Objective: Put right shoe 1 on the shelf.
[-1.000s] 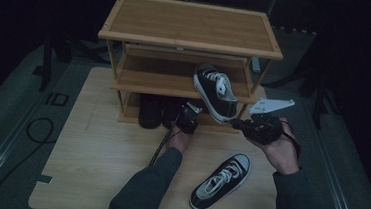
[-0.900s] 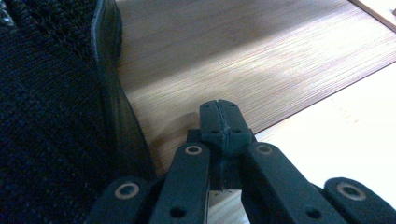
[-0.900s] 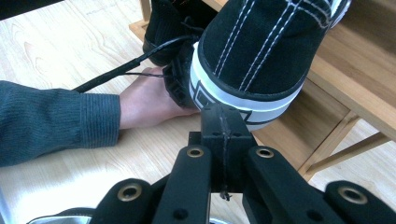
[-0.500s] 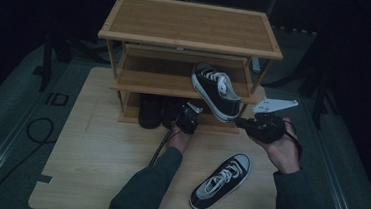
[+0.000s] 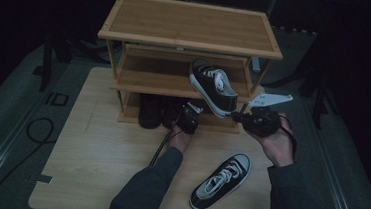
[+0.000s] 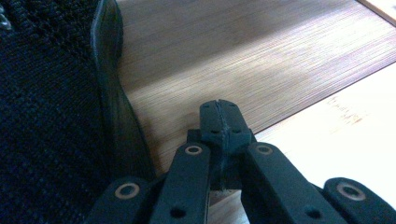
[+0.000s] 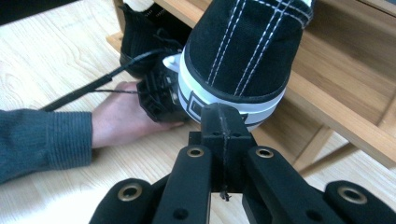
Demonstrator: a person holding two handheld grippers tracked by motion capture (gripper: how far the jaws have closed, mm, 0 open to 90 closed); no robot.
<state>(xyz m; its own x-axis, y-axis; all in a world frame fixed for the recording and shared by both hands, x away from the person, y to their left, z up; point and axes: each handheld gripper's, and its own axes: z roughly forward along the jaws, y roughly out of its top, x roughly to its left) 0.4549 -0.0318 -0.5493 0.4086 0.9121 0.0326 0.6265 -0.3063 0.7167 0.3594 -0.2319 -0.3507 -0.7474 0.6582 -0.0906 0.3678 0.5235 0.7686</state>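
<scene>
- High view: both forearms reach forward over the table to the wooden shoe rack. A black sneaker sits tilted on the middle shelf's front edge, heel overhanging. The left gripper is just below it; the right gripper is at its heel. A second sneaker lies on the table.
- Left gripper view: jaws pressed together, empty, beside a dark shoe on the bottom shelf.
- Right gripper view: jaws pressed together at the sneaker's white heel rubber, pinching nothing.

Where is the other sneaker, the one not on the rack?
In the high view the loose sneaker lies flat on the wooden table, near its front edge, between the person's two forearms and in front of the shoe rack.
</scene>
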